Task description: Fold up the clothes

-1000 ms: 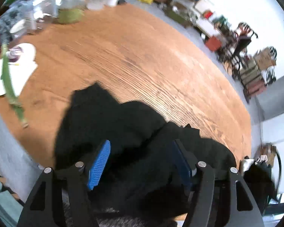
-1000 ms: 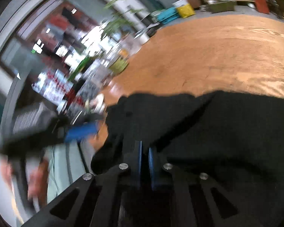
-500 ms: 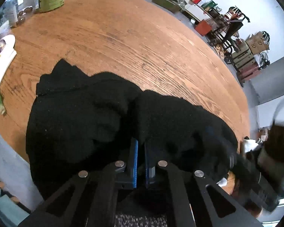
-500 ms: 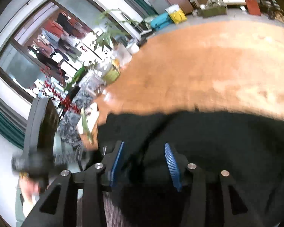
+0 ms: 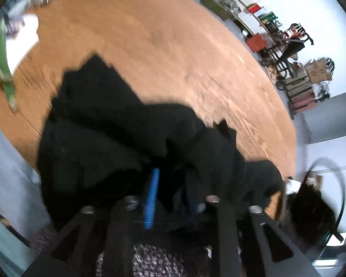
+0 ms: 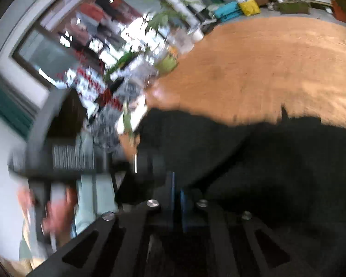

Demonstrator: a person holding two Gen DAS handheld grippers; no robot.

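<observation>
Garment (image 5: 108, 143), black, bunched at near edge of round wooden desk (image 5: 173, 46); left tool (image 5: 173, 189) part-spread, cloth between its pads; right tool (image 6: 177, 194) pinched tight on garment hem; frames blurred.

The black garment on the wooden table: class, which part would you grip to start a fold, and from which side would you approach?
Probably the near edge of the black garment, approached from the table's near side. It lies bunched on the wooden table, its nearest folds at the edge, so an edge is easiest to pinch. The right gripper already has its jaws closed on a near fold.
</observation>
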